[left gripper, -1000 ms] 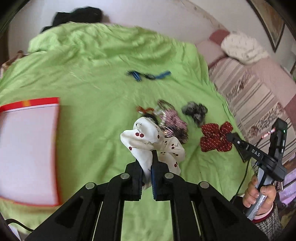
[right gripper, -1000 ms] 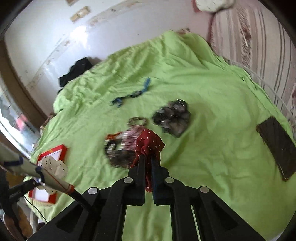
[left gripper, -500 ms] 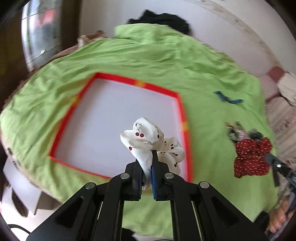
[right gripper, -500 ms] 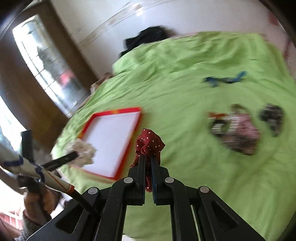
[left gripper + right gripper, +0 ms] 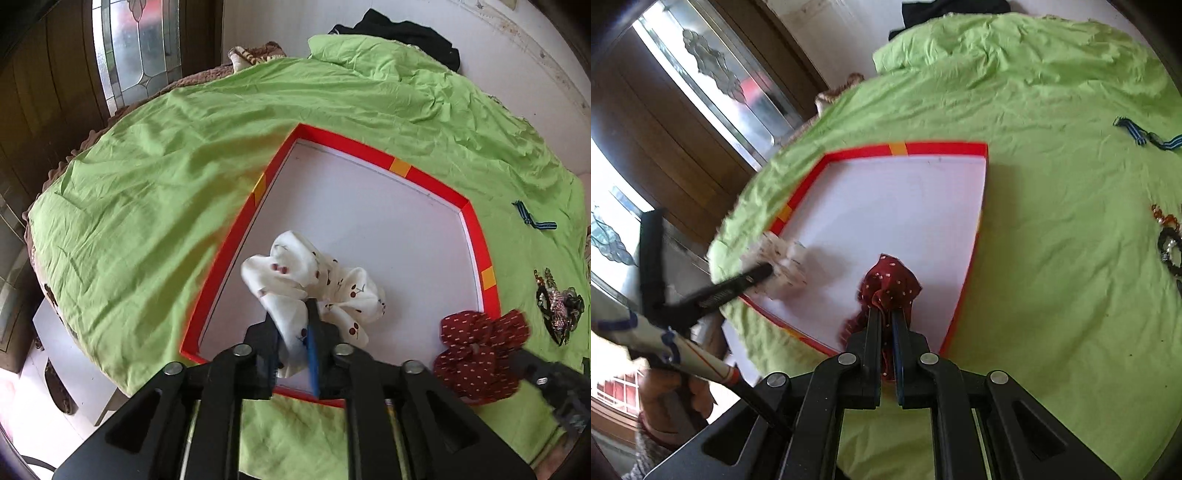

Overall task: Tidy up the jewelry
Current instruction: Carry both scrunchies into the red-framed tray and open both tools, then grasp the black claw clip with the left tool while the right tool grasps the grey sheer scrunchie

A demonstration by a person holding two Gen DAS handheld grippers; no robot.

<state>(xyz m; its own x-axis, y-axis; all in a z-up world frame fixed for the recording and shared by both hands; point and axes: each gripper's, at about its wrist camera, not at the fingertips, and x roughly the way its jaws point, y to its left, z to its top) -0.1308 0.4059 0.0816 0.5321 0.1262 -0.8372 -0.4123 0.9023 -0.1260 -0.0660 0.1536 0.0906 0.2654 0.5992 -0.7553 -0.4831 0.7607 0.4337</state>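
Note:
My left gripper (image 5: 293, 328) is shut on a white scrunchie with red cherries (image 5: 314, 280) and holds it over the near left part of the red-rimmed white tray (image 5: 369, 146). My right gripper (image 5: 886, 321) is shut on a dark red dotted scrunchie (image 5: 890, 284) and holds it over the tray's (image 5: 945, 148) near right part. The red scrunchie (image 5: 480, 350) also shows at the right of the left wrist view. The white scrunchie (image 5: 785, 264) appears blurred in the right wrist view.
The tray lies on a green bedsheet (image 5: 147, 206). A blue ribbon (image 5: 532, 221) and a pile of dark beaded jewelry (image 5: 557, 302) lie to the right. A dark garment (image 5: 402, 29) lies at the far edge. A wooden door with glass (image 5: 701, 85) stands left.
Both grippers have swung left from the jewelry pile to over the tray and lowered toward it, each still holding its scrunchie.

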